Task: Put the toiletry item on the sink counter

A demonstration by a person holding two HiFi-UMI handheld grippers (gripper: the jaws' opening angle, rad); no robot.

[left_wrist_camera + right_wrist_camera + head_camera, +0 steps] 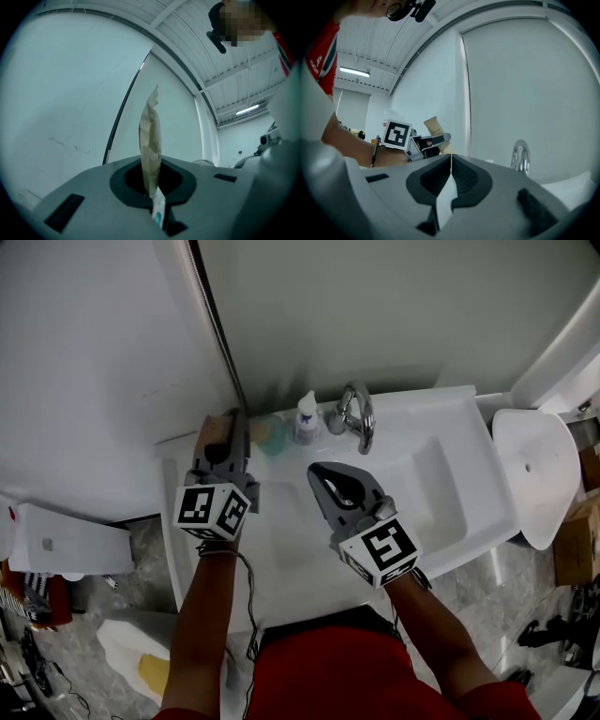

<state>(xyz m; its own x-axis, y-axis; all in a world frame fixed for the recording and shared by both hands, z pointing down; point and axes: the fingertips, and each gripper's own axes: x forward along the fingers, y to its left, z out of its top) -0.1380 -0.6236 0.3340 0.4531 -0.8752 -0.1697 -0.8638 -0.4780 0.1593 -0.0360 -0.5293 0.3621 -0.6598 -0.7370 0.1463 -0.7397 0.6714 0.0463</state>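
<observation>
Beyond the left gripper's [225, 439] fingertips, along the back edge of the white sink counter [441, 418], stand a pale teal object [272, 433], a small white bottle [307, 417] and the chrome faucet [357, 414]. The teal object is just beside the tips, and the faucet is farthest toward the right gripper's side. A dark vertical strip [217, 329] runs up the wall [394, 306] straight past the left tips. Nothing lies between those tips and the back ledge. The right gripper [322, 474] hangs over the basin [441, 486] with its jaws pressed together and nothing between them. Its tips point toward the faucet, and from its own view the left gripper's marker cube [397, 134] sits off to the side. The toiletry item, a crinkled tan tube [150, 140], is clamped between the left gripper's closed jaws. It stands upright from the grip, its sealed end rising well past the fingertips and a white-and-blue part low in the gap. It is held above the counter's left rear corner, near the teal object. Whether it touches the counter I cannot tell.
</observation>
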